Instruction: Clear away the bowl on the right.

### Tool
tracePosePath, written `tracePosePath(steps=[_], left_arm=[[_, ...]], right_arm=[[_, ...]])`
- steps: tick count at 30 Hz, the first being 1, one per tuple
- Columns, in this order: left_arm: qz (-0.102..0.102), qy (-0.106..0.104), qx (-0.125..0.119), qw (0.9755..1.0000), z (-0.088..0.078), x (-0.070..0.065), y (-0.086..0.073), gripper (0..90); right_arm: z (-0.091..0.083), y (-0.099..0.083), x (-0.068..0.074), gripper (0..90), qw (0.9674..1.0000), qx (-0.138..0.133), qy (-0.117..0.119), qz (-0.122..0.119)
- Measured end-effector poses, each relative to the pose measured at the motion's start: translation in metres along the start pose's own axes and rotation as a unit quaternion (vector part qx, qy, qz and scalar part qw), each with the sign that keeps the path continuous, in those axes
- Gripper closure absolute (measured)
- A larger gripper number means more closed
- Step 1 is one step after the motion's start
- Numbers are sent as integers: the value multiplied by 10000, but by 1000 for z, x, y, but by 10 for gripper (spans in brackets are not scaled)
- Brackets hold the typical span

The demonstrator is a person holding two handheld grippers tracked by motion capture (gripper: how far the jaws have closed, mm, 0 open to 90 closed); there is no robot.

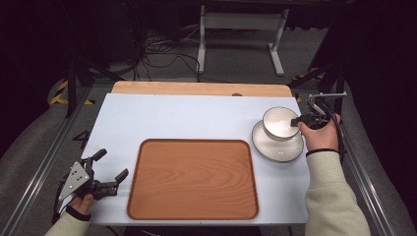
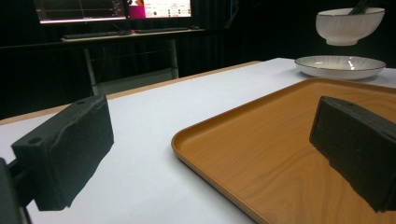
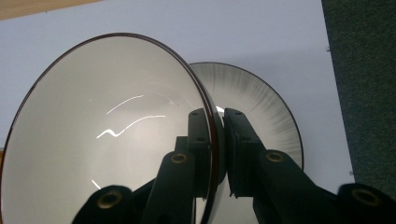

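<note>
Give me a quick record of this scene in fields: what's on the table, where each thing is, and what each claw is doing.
table cover: white sheet
tray: wooden tray, centre front, nothing on it
plate: white plate, right of the tray
bowl: white bowl, lifted clear above the plate
right claw: right claw clamped on the bowl's rim, one jaw inside, one outside
left claw: left claw open, holding nothing, beside the tray's left edge

White bowl [image 1: 280,123] above plate [image 1: 275,147]
</note>
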State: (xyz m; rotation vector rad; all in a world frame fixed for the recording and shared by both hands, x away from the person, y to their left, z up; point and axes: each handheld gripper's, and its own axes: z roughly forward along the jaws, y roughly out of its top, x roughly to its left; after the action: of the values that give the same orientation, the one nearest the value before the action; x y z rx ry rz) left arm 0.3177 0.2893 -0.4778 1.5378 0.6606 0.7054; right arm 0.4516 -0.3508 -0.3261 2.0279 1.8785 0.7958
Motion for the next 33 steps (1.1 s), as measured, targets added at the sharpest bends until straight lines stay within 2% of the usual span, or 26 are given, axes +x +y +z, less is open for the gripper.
tracePosePath(steps=[11, 19, 30, 33], left_arm=[[-3, -1, 1, 10000, 0, 0, 0, 2], [-4, 0, 3, 10000, 0, 0, 0, 2], [-4, 1, 5, 10000, 0, 0, 0, 2], [0, -1, 4, 10000, 0, 0, 0, 2]], right_arm=[[-28, 6, 8, 821, 9998, -80, 160, -8], [-40, 6, 17, 821, 9996, -78, 254, -89], [-50, 3, 43, 820, 9984, 22, 443, -349], [-50, 1, 56, 820, 9974, 86, 557, -443]])
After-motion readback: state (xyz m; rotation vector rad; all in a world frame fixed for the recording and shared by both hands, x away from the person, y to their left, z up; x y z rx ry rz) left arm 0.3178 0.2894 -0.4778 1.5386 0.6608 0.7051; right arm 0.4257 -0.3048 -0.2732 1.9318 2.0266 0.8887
